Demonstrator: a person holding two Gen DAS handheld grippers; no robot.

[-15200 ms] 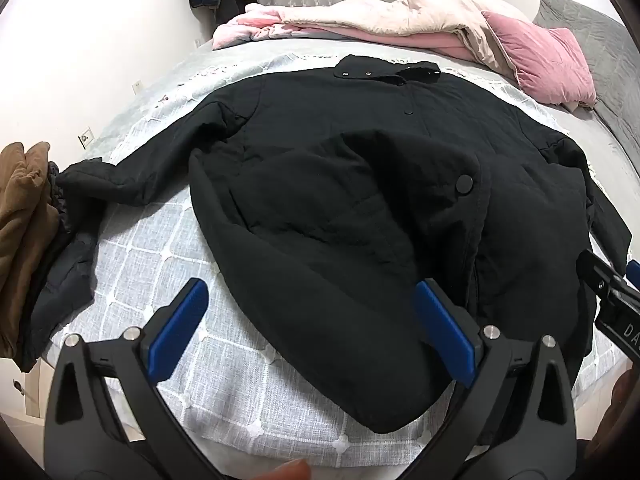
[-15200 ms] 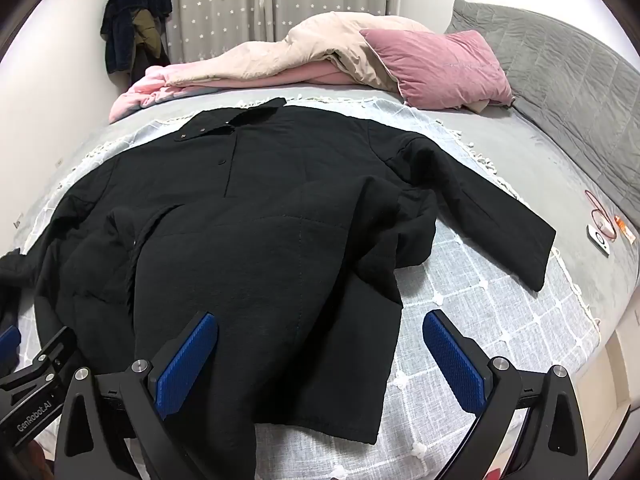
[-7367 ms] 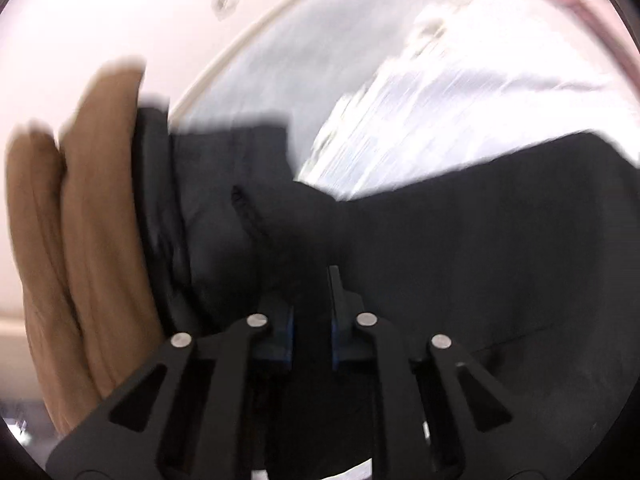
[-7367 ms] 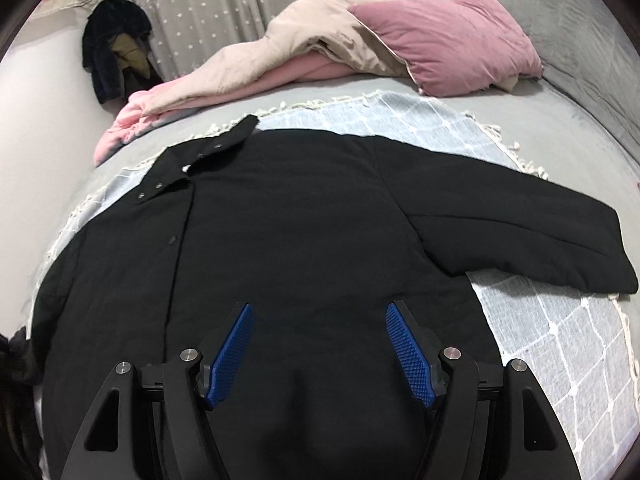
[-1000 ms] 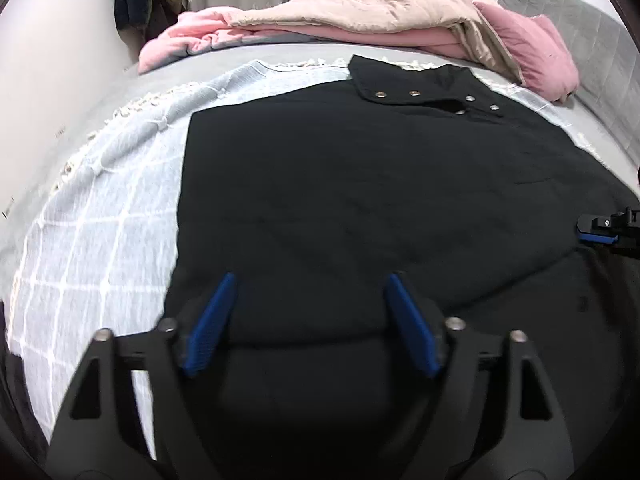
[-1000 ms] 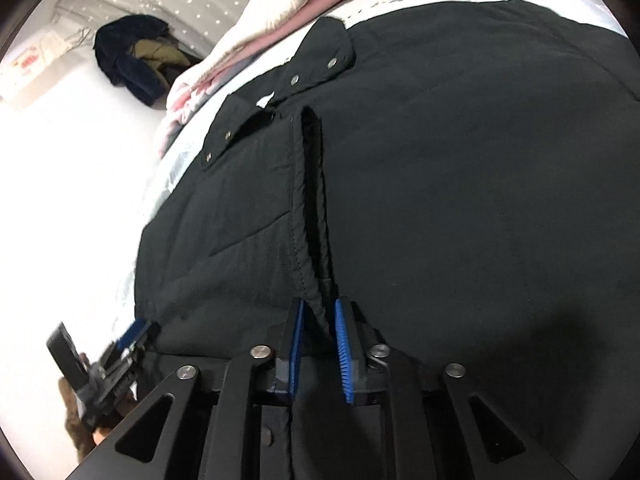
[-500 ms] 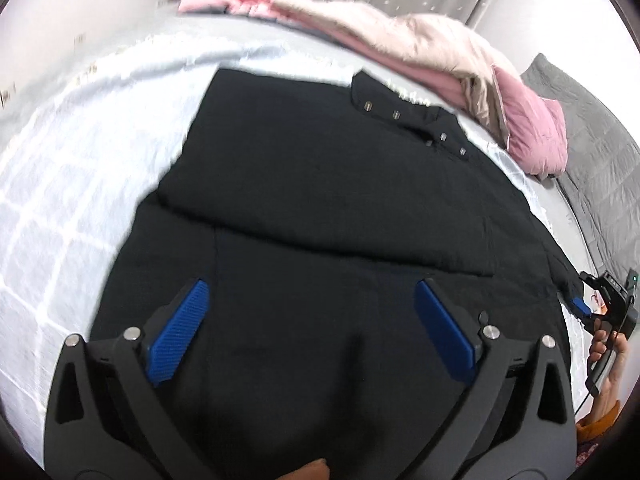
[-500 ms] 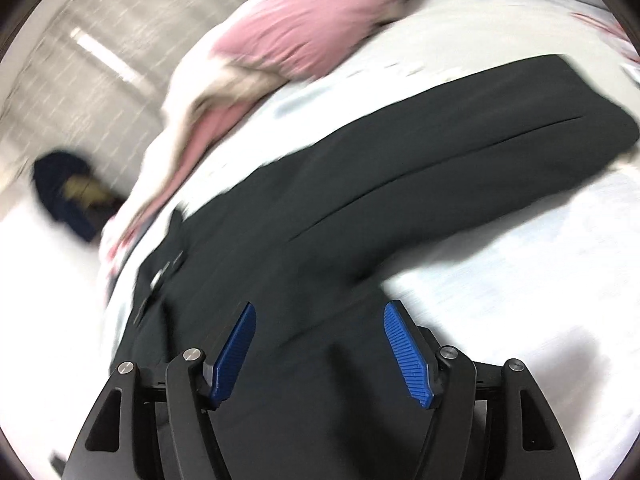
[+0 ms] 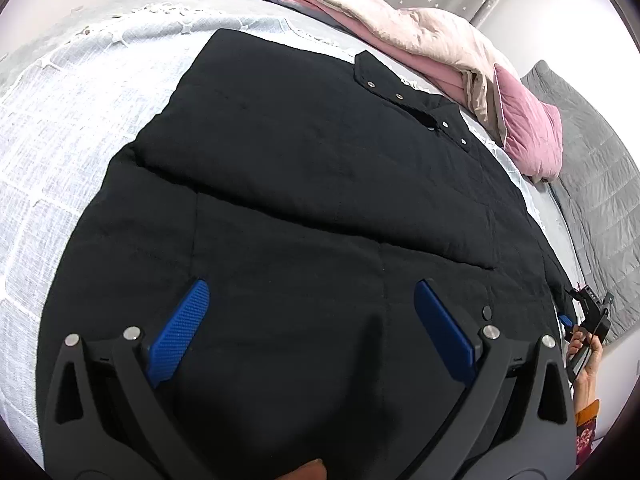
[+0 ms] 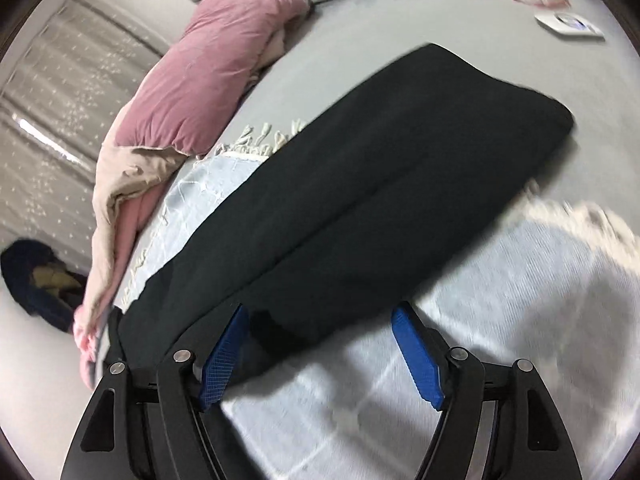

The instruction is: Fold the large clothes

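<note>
Coat (image 9: pixel 320 184) flat on blanket (image 9: pixel 60 120); both grippers' fingers (image 9: pixel 178 332) spread, empty.

— How many garments lie spread on the bed (image 9: pixel 60 92)?
— One black coat (image 9: pixel 320 184), with one sleeve (image 10: pixel 400 168) stretched out to the side.
— Snap studs near its collar?
— Four show: small pale dots in a row.
— Hand-held grippers?
— Two. The left hand-held gripper (image 9: pixel 312 332) and the right hand-held gripper (image 10: pixel 320 356), each with two blue pads set wide apart.
— Pillows?
— One pink pillow (image 10: pixel 216 68), beside one beige-and-pink duvet (image 9: pixel 384 12).
— Blankets under the coat?
— One white fringed throw (image 10: pixel 500 320).
</note>
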